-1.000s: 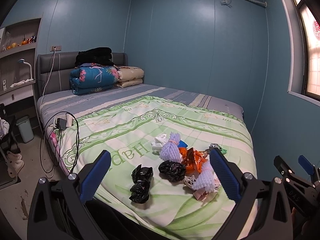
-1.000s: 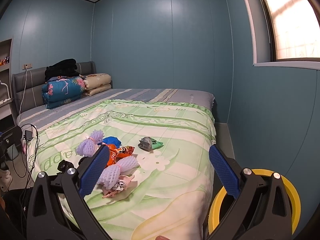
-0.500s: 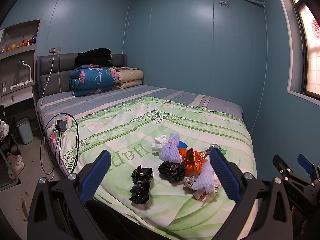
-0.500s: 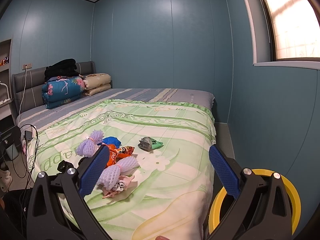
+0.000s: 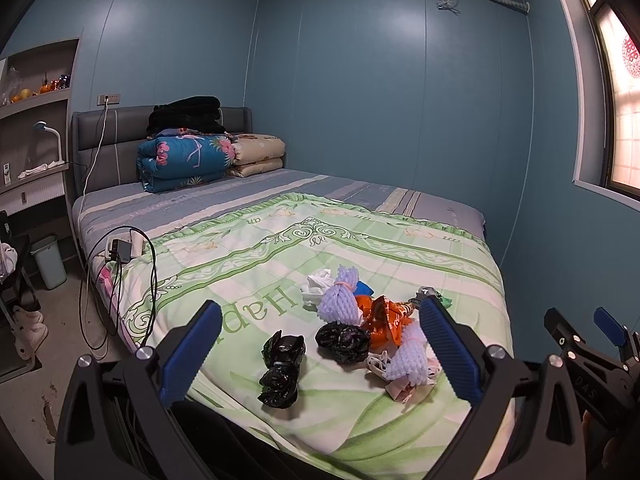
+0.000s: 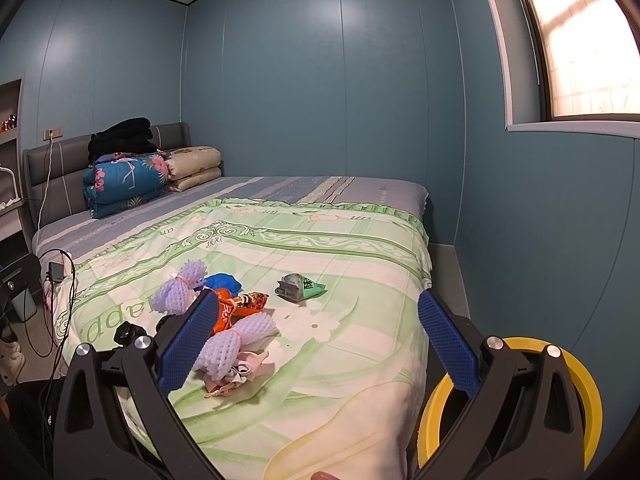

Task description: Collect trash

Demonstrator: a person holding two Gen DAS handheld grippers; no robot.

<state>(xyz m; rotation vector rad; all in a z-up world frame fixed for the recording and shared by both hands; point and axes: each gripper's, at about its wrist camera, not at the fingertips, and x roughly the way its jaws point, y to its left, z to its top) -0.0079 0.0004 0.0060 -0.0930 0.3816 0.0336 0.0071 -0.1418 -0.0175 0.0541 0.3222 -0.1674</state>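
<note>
Black bag (image 5: 280, 368) lies lengthwise toward the open left gripper (image 5: 320, 344).

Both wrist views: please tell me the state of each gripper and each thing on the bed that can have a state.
left gripper: open, holding nothing
right gripper: open, holding nothing
black bags: crumpled, lying on the bedspread
purple foam nets: bunched, each tied at the middle
orange wrapper: crumpled
green packet: lying apart from the pile
blue quilt: folded
</note>
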